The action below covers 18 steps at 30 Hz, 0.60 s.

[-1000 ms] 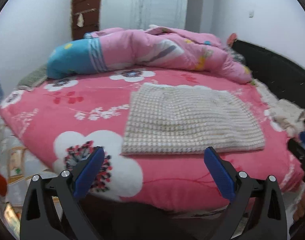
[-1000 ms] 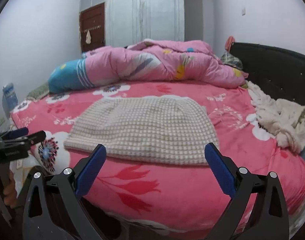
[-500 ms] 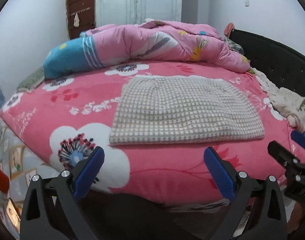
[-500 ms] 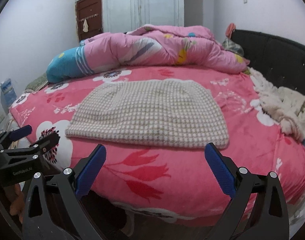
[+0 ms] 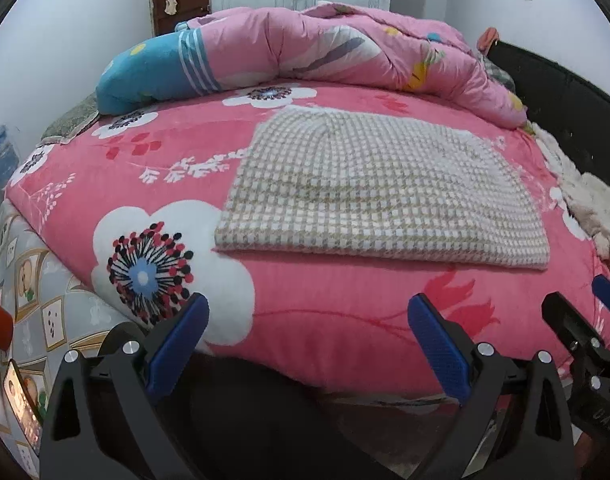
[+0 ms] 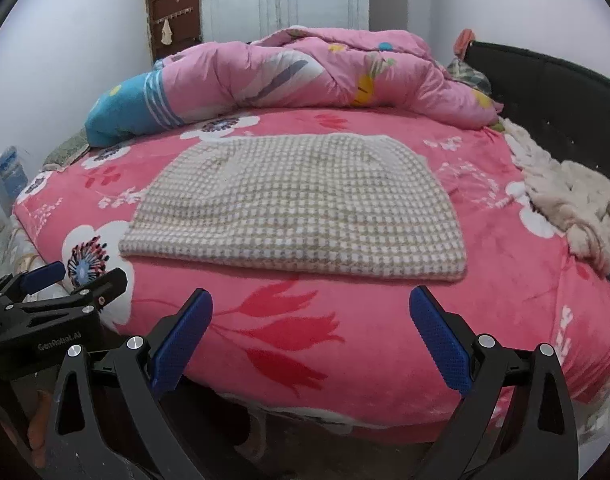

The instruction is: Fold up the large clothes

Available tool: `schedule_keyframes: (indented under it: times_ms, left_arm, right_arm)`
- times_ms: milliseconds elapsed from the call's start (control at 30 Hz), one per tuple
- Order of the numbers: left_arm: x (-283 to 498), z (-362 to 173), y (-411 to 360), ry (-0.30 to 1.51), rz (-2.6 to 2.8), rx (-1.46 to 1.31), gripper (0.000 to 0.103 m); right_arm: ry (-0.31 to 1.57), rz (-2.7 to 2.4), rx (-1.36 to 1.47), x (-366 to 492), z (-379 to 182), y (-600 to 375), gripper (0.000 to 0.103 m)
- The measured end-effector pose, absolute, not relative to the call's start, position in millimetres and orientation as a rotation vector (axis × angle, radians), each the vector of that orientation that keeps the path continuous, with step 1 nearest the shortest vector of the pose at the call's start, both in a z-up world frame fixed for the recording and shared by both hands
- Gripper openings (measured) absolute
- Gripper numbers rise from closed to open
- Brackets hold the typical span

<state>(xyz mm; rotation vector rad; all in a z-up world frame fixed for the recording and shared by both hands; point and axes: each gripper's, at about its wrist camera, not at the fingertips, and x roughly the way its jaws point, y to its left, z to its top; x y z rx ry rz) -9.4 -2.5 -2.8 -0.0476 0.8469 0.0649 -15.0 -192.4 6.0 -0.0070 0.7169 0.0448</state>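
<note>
Folded checked garment (image 6: 297, 204) on pink bedspread (image 6: 385, 328)

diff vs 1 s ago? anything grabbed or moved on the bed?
Nothing grabbed. Both cameras have closed in on the bed: the checked folded garment looks larger, and the right hand-held gripper shows further into the left wrist view. The left hand-held gripper stays open and empty, as does the right. Garment, pink duvet and cream clothes unmoved.
</note>
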Motion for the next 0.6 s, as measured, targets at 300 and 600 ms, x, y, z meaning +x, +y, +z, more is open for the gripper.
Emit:
schedule_keyframes:
  times_ms: [300,600]
  left_arm:
    - [-12,-5,-7,0.853,0.058,-0.03,0.098]
    - [-14,-4,-14,0.854,0.04,-0.023,0.098]
  right_arm:
    - [0.73,0.061,-0.008,-19,4,-190,0.095]
    - [0.723,0.055,0.016,-20,10,-194,0.095]
